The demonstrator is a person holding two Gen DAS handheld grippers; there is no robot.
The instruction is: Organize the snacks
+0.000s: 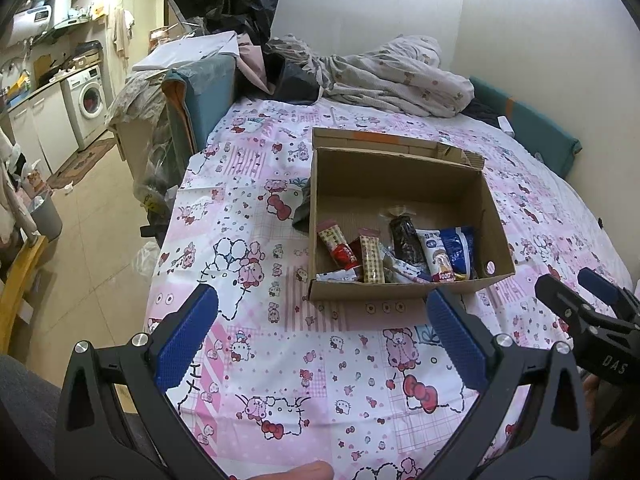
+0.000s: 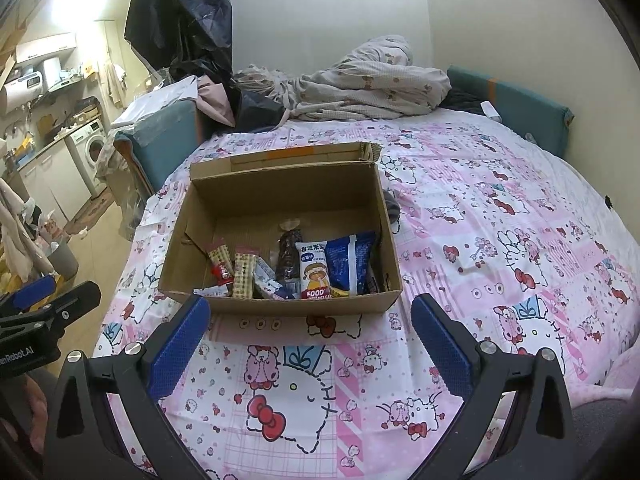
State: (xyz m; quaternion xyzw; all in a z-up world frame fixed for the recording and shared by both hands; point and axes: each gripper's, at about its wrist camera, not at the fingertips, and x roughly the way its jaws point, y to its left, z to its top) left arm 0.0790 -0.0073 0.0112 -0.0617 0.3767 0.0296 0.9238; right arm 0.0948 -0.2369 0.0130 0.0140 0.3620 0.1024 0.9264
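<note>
Two grippers: both hover empty above the bed, short of the box, side by side.
Left gripper (image 1: 322, 324): jaws spread wide, nothing between the blue ribbed pads; only patterned sheet shows in the gap.
Right gripper (image 2: 311, 332): jaws likewise spread wide and empty; its blue-tipped black fingers also show at the right edge of the left wrist view, just beside the left gripper.
Bed sheet (image 2: 500, 240): pink and white patchwork with cartoon cats, bows and rabbits, lying under both grippers and under the box.
Cardboard box (image 2: 280, 196): open-topped, flaps up at the far side, sitting on the sheet just ahead of both grippers; its near wall lies close to the fingertips.
Snacks: all lie inside the box, crowded against its near wall.
Blue packet (image 2: 352, 262): rightmost in the box, leaning against the white rice-cake packet (image 2: 314, 272) with a cartoon child and the word "FOOD".
Dark packet (image 2: 289, 256): clear-topped, lying lengthwise near the middle.
Checked wafer bar (image 2: 244, 276): cream with a pink end, left of centre, beside a small red wrapper (image 2: 224, 272).
Other small wrappers: white and blue, partly hidden under the bars.
Crumpled duvet (image 2: 372, 80): heaped at the far end of the bed against the wall.
Washing machine (image 1: 90, 98): far left, in the kitchen area beyond the bed.
</note>
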